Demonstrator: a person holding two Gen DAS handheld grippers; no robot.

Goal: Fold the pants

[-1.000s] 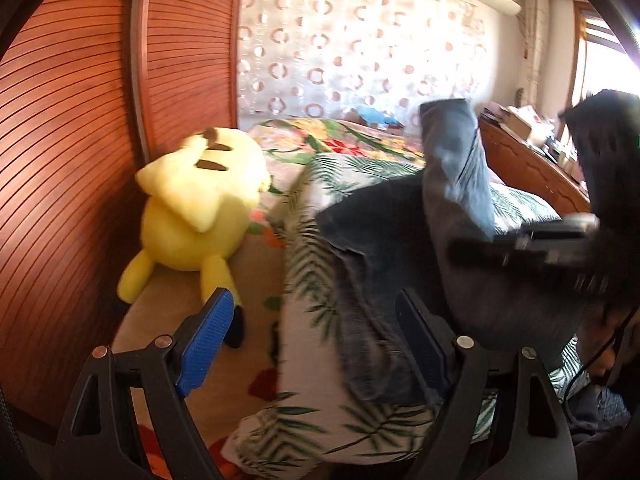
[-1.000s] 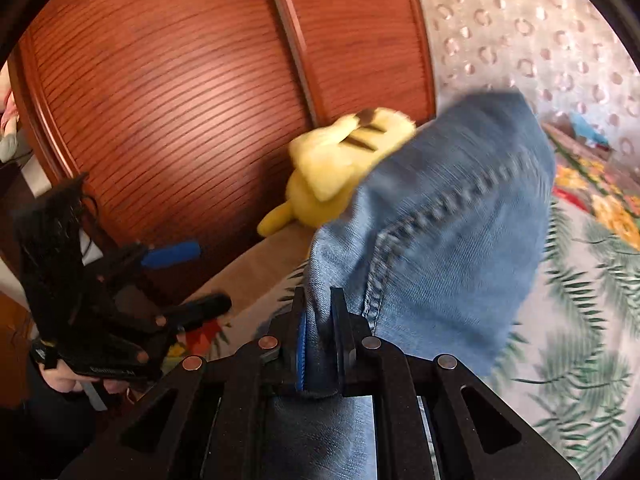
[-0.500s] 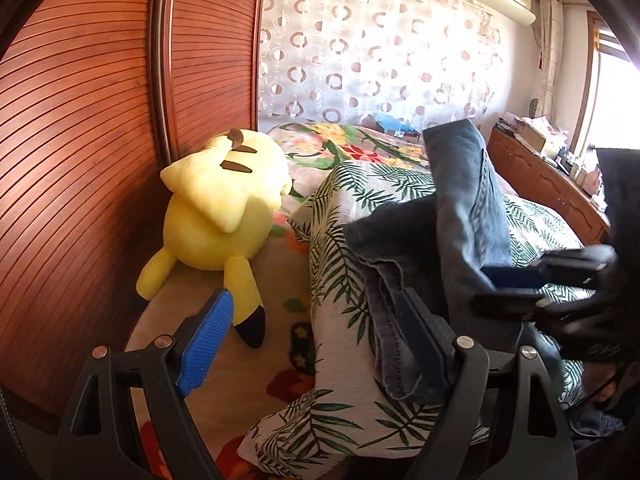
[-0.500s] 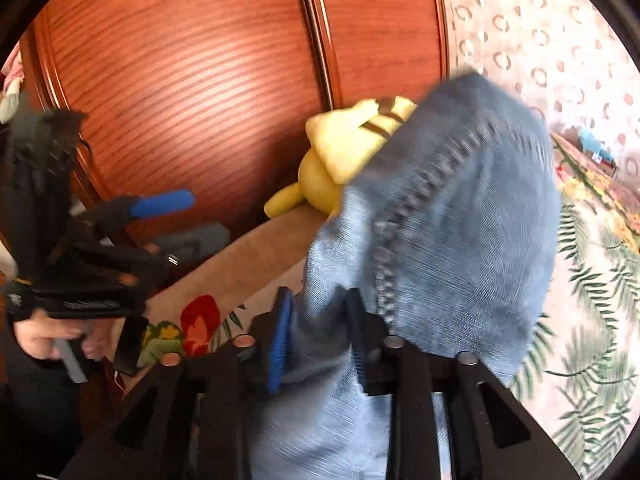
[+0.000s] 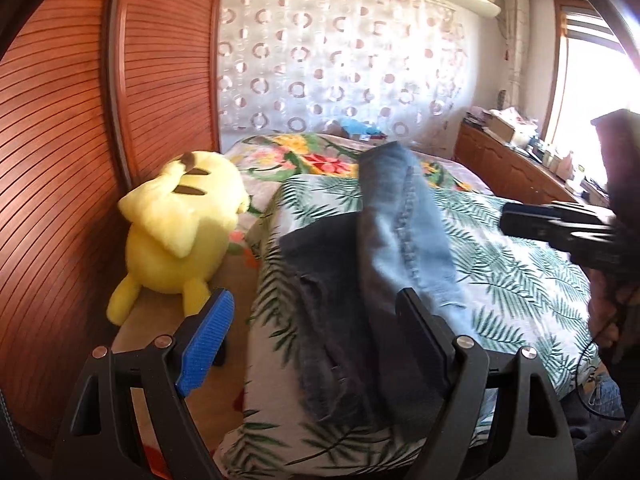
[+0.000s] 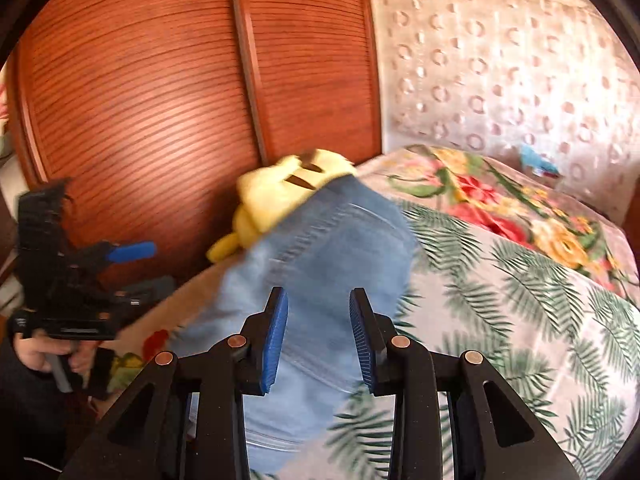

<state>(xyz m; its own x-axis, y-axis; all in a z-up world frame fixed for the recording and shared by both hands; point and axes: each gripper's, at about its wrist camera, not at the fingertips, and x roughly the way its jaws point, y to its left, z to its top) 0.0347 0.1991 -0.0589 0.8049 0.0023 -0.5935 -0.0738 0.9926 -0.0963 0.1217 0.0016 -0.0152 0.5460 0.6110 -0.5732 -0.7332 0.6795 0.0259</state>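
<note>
The blue jeans (image 5: 404, 240) lie on the palm-print bed cover (image 5: 520, 264), a lighter leg folded over a darker part (image 5: 332, 312). My left gripper (image 5: 316, 336) is open and empty above the near end of the jeans. My right gripper (image 6: 318, 332) is open, its blue pads (image 6: 276, 340) apart just above the light denim (image 6: 320, 264), which is blurred by motion. The right gripper also shows at the right edge of the left wrist view (image 5: 560, 228). The left gripper shows at the left of the right wrist view (image 6: 80, 292).
A yellow plush toy (image 5: 180, 236) sits at the bed's left side against the slatted wooden wardrobe doors (image 5: 80, 160). A floral blanket (image 6: 500, 208) covers the far end of the bed. A wooden sideboard (image 5: 516, 168) with clutter stands at the right under the window.
My right gripper was shut on the denim leg; it has opened and let it go, and the leg has dropped onto the rest of the jeans. The left gripper stayed open.
</note>
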